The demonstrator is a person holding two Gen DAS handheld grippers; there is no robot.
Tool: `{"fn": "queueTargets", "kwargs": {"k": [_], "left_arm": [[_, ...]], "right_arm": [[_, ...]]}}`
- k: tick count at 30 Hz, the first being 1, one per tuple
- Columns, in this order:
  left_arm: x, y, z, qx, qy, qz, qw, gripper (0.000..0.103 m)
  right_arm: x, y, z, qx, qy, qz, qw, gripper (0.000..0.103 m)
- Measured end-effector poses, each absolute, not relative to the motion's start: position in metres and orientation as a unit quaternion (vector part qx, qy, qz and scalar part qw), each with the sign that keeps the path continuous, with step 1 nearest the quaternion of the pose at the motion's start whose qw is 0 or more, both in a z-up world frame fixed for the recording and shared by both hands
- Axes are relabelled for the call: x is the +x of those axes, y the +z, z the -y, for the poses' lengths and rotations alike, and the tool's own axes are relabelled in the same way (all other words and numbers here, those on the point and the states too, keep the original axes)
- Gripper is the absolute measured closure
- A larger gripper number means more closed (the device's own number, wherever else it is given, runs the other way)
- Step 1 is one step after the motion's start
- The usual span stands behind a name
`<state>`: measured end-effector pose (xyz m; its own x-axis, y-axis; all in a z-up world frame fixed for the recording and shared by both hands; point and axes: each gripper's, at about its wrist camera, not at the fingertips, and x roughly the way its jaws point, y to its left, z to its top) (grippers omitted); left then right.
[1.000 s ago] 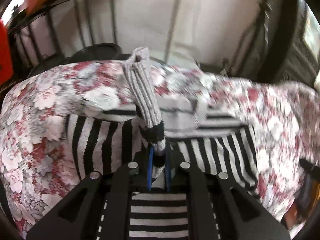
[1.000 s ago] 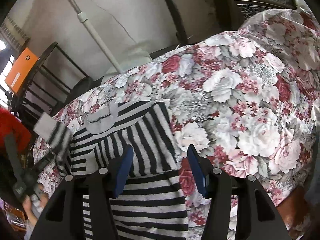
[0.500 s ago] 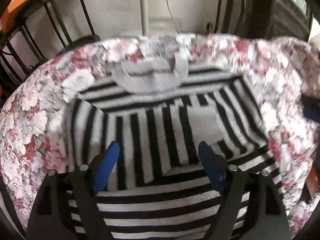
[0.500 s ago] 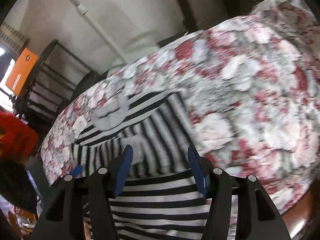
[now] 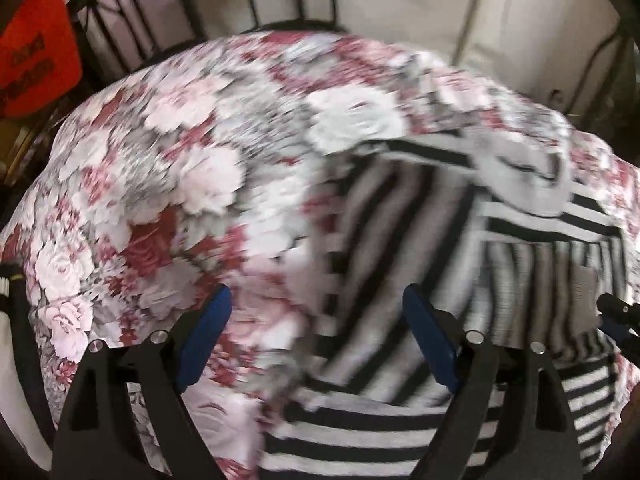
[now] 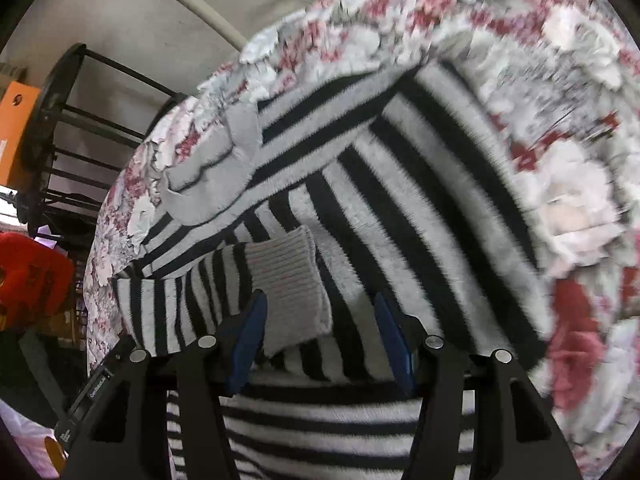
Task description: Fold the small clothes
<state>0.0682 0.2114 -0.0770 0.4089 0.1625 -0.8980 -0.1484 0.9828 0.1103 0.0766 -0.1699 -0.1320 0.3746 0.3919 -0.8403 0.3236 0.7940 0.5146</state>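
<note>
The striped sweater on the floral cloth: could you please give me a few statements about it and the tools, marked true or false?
1. The striped sweater lies on a floral cloth. True.
2. The left tool grips the sleeve. False: nothing is between its opening jaws.
3. The grey cuff lies folded across the sweater's body. True.
4. The sweater is plain red. False: black and white stripes, grey collar.
</note>
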Motion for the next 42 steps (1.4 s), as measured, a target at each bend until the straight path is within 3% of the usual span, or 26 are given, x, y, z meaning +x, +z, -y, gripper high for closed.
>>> {"fn": "queueTargets", "kwargs": {"k": [3,4,5,7,12,14,16,20,25,29,31,32,35,38,42], "left_arm": [[0.073,-0.093,-0.227,0.007,0.112,-0.554,0.825,0.019],[0.075,-0.097,-0.231,0.007,0.121,-0.558,0.821,0.019],[0.076,-0.099,-0.233,0.008,0.126,-0.558,0.82,0.019],[0.078,-0.101,-0.235,0.009,0.133,-0.556,0.821,0.019],[0.078,-0.091,-0.225,0.003,0.123,-0.524,0.843,0.019],[0.08,-0.096,-0.215,0.032,0.131,-0.527,0.839,0.014],[0.082,-0.127,-0.197,0.115,0.148,-0.558,0.808,0.011],[0.077,-0.119,-0.183,0.168,0.16,-0.535,0.812,0.012],[0.07,-0.076,-0.194,0.043,0.096,-0.501,0.859,0.016],[0.073,-0.094,-0.17,0.067,0.064,-0.523,0.848,0.015],[0.08,-0.139,-0.157,0.133,0.058,-0.583,0.799,0.011],[0.079,-0.141,-0.158,0.135,0.062,-0.579,0.802,0.006],[0.078,-0.116,-0.153,0.123,0.062,-0.556,0.82,0.012],[0.069,-0.085,-0.142,0.089,0.016,-0.512,0.854,0.012],[0.068,-0.114,-0.123,0.108,-0.007,-0.548,0.829,0.011]], "right_arm": [[0.082,-0.137,0.152,0.288,0.028,-0.561,0.776,0.05],[0.084,-0.134,0.144,0.263,0.034,-0.559,0.786,0.072],[0.085,-0.13,0.139,0.241,0.032,-0.555,0.795,0.086],[0.083,-0.122,0.138,0.228,0.032,-0.539,0.811,0.092],[0.068,-0.079,0.157,0.184,0.014,-0.479,0.858,0.094],[0.069,-0.089,0.17,0.16,-0.016,-0.496,0.853,0.093],[0.078,-0.134,0.176,0.119,-0.048,-0.578,0.806,0.095],[0.075,-0.121,0.176,0.126,-0.053,-0.556,0.82,0.092],[0.079,-0.076,0.157,0.132,-0.003,-0.468,0.874,0.091],[0.096,-0.11,0.133,0.134,0.046,-0.511,0.848,0.091],[0.099,-0.135,0.127,0.115,0.05,-0.556,0.821,0.095],[0.098,-0.141,0.129,0.12,0.051,-0.554,0.822,0.095],[0.098,-0.123,0.135,0.135,0.041,-0.547,0.825,0.091],[0.087,-0.097,0.141,0.134,0.04,-0.513,0.847,0.089],[0.087,-0.116,0.135,0.13,0.046,-0.545,0.827,0.089]]}}
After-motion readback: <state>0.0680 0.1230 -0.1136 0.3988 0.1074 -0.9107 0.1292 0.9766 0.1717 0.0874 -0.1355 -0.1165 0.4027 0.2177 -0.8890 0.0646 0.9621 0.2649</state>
